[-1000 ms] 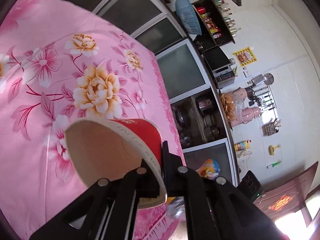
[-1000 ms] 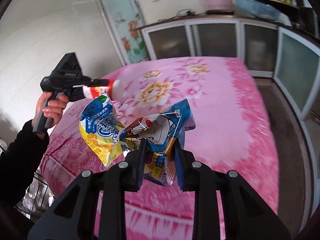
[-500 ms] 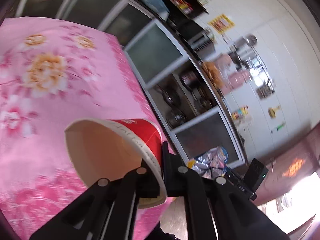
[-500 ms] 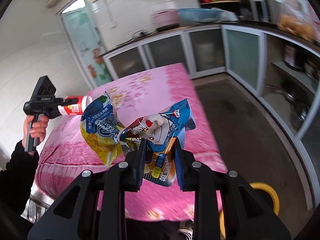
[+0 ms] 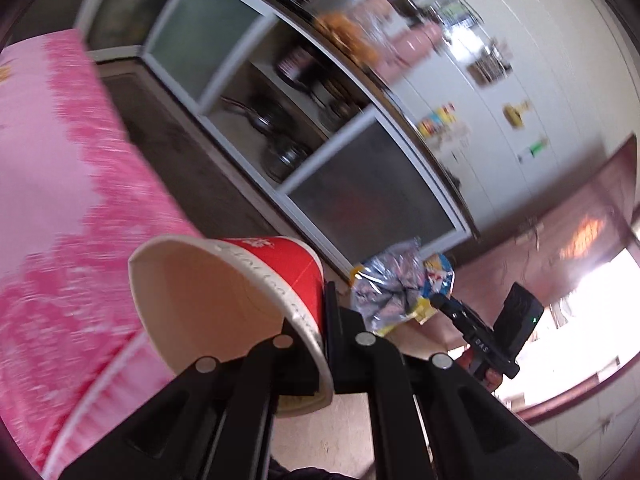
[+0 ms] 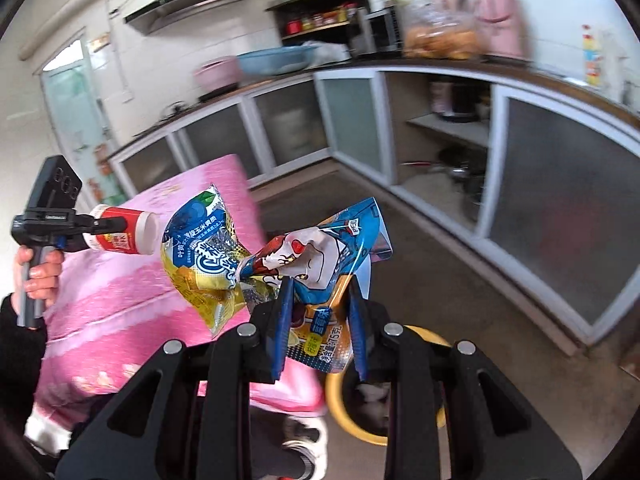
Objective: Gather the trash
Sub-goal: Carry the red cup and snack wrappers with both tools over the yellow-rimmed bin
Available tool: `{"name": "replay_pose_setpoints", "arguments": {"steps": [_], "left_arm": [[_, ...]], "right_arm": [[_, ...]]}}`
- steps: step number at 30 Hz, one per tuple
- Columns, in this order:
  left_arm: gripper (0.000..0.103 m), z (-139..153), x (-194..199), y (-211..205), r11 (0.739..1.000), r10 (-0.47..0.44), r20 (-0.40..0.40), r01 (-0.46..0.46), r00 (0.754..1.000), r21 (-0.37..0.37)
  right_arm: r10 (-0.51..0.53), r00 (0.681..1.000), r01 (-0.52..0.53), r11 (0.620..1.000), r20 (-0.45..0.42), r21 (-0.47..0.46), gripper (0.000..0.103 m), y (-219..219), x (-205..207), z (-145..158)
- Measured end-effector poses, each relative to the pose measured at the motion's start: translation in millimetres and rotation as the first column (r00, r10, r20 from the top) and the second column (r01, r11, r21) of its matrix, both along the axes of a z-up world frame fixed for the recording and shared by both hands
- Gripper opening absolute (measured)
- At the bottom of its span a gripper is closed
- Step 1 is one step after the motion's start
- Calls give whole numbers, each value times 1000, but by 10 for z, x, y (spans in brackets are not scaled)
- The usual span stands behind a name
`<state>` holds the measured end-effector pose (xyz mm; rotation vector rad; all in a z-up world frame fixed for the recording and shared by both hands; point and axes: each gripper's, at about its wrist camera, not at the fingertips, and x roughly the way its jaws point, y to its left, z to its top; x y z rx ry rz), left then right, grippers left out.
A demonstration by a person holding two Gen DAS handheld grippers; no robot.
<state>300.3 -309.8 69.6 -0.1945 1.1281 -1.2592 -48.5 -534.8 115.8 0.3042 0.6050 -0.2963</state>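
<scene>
My left gripper (image 5: 320, 320) is shut on the rim of a red paper cup (image 5: 240, 300) with a cream inside, held tilted in the air off the table's edge. The cup also shows in the right wrist view (image 6: 124, 234), with the left gripper (image 6: 116, 224) held by a hand. My right gripper (image 6: 320, 312) is shut on crumpled snack wrappers (image 6: 280, 268), blue, yellow and white, held above the floor. The wrappers (image 5: 400, 292) and the right gripper (image 5: 440, 304) show in the left wrist view too.
A table with a pink flowered cloth (image 6: 132, 312) (image 5: 60, 208) is at the left. A yellow-rimmed bin (image 6: 416, 384) stands on the floor below my right gripper. Kitchen cabinets (image 6: 440, 148) with pots run along the walls. The dark floor (image 6: 440, 248) lies between.
Both grippers have swung away from the table toward the floor and cabinets, still holding cup and wrappers. The yellow bin has come closer under the right gripper.
</scene>
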Motion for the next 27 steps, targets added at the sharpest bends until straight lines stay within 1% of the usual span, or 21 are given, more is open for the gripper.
{"name": "replay_pose_setpoints", "arguments": {"steps": [3, 5, 8, 10, 14, 16, 19, 21, 23, 27], "left_arm": [[2, -59, -252, -448, 997, -72, 14, 71, 997, 21], [2, -105, -381, -657, 994, -106, 16, 106, 994, 28], [2, -216, -591, -978, 986, -158, 26, 156, 987, 57], [2, -319, -708, -1155, 980, -185, 27, 182, 982, 76], [2, -463, -861, -1385, 976, -184, 73, 174, 980, 128], [2, -554, -939, -1468, 974, -180, 109, 161, 978, 162], [2, -681, -1076, -1595, 963, -189, 171, 149, 967, 224], [2, -794, -1136, -1664, 956, -205, 172, 160, 964, 245], [2, -895, -1192, -1740, 949, -217, 190, 161, 958, 270], [2, -1145, -1340, -1946, 931, -251, 213, 175, 944, 321]], "right_arm": [[-72, 997, 71, 996, -16, -58, 25, -144, -195, -81], [-106, 994, 104, 991, -27, -84, 25, -213, -271, -152], [-136, 990, 133, 988, -38, -81, 25, -316, -347, -272], [-172, 984, 166, 981, -50, -101, 25, -368, -371, -374], [-227, 971, 219, 971, -74, -94, 25, -505, -362, -575], [-268, 959, 257, 960, -97, -111, 25, -582, -360, -713], [-290, 948, 277, 955, -134, -106, 25, -667, -312, -919], [-310, 937, 296, 949, -162, -103, 25, -725, -292, -1071], [-323, 927, 309, 946, -189, -98, 25, -778, -269, -1185], [-331, 911, 331, 943, -244, -46, 25, -866, -220, -1502]]}}
